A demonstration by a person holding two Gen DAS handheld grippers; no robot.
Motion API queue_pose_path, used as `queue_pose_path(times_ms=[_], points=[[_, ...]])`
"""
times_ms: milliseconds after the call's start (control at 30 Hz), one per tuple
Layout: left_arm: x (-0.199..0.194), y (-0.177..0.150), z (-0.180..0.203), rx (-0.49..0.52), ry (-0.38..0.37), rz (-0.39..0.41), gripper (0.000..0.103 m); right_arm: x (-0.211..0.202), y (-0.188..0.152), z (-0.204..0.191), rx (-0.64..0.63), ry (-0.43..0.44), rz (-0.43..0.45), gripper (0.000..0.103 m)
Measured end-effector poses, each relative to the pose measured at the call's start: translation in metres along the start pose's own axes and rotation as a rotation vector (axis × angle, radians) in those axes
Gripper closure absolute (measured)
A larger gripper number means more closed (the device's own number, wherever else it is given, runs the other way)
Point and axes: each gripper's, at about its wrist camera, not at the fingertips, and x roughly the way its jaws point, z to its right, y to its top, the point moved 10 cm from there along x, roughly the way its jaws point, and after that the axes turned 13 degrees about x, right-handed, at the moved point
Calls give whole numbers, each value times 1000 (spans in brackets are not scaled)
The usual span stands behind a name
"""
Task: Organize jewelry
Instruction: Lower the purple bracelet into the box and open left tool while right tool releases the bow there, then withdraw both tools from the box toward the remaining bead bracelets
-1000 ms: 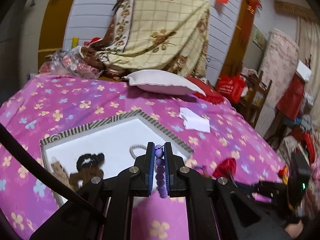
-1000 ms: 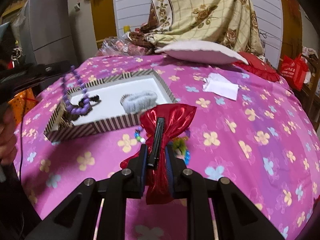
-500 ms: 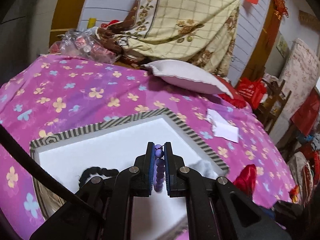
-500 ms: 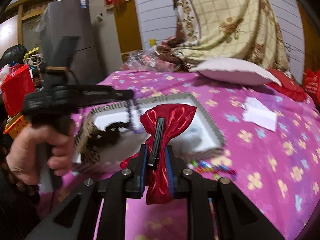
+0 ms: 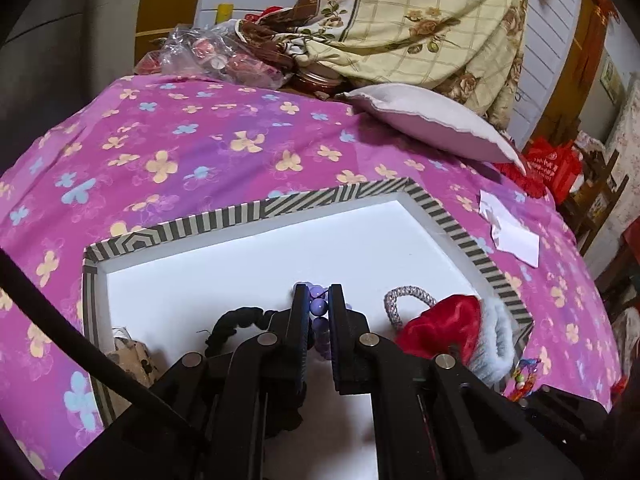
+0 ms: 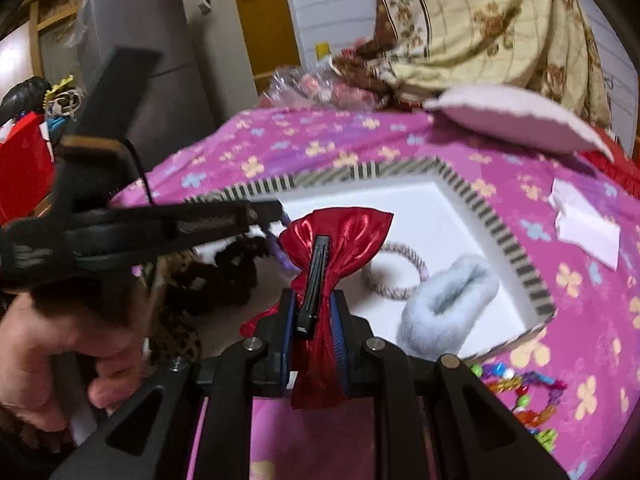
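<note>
My left gripper (image 5: pixel 319 294) is shut on a purple bead bracelet (image 5: pixel 319 307) and holds it low over the white floor of the striped box (image 5: pixel 336 196). My right gripper (image 6: pixel 314 300) is shut on a red satin bow hair clip (image 6: pixel 340 236) over the box's near edge; the bow also shows in the left wrist view (image 5: pixel 440 330). In the box lie a black scrunchie (image 5: pixel 236 322), a grey braided hair tie (image 5: pixel 408 300), a pale blue fluffy scrunchie (image 6: pixel 448 304) and a leopard-print piece (image 5: pixel 132 360).
The box (image 6: pixel 516 248) sits on a pink flowered bedspread (image 5: pixel 180 152). A colourful bead bracelet (image 6: pixel 520 392) lies on the bedspread by the box's near right corner. A white paper (image 5: pixel 510 230), a pillow (image 5: pixel 432 120) and piled bedding (image 5: pixel 420 20) lie beyond.
My left gripper has moved from outside the box to low over its floor with the purple beads. My right gripper has carried the red bow from the bedspread up to the box.
</note>
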Motion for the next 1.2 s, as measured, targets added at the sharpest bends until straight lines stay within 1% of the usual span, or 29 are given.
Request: queue_pose_path(times_ms=[100, 167, 300, 333, 400, 433, 467, 500, 633, 700, 733, 800, 833, 867, 900, 967, 1033, 1100, 1200], points=[[1, -2, 0, -7, 1, -8, 94, 4, -6, 4, -1, -10, -22, 85], [2, -4, -2, -20, 0, -14, 94, 5, -7, 9, 8, -25, -22, 83], [3, -9, -7, -54, 6, -32, 94, 1, -7, 15, 18, -20, -16, 79], [3, -10, -8, -62, 5, -35, 93, -1, -7, 16, 21, -17, -14, 77], [4, -12, -10, -89, -14, -38, 79, -3, -6, 16, 29, 1, -13, 71], [4, -12, -10, -100, -23, -39, 75, -6, -5, 15, 30, 5, -8, 65], [3, -12, -10, -108, -30, -38, 71, -9, -4, 14, 29, 7, 0, 62], [3, -12, -10, -111, -31, -36, 68, -12, -2, 14, 28, 8, 13, 62], [-6, -9, -10, -129, -26, -11, 68, -38, 8, 13, 47, 40, 71, 62], [-12, -8, -11, -143, -31, 2, 68, -61, 13, 17, 60, 60, 112, 62], [-15, -8, -10, -146, -30, 9, 68, -74, 16, 21, 63, 52, 135, 62], [-21, -8, -6, -144, -32, 23, 68, -98, 20, 37, 79, 21, 182, 60], [-26, -8, -1, -140, -39, 35, 68, -112, 21, 52, 97, -9, 200, 56], [-29, -8, 4, -136, -46, 44, 68, -121, 20, 66, 113, -39, 205, 52], [-33, -8, 11, -125, -62, 55, 68, -129, 18, 82, 131, -78, 202, 52], [-45, -9, 31, -87, -105, 81, 68, -142, 4, 118, 162, -175, 165, 52], [-57, -13, 59, -37, -165, 102, 68, -150, -13, 143, 195, -239, 118, 52], [-70, -21, 91, 34, -224, 116, 68, -154, -30, 159, 231, -269, 72, 52], [-79, -37, 127, 129, -285, 110, 68, -160, -43, 171, 234, -310, 57, 51]])
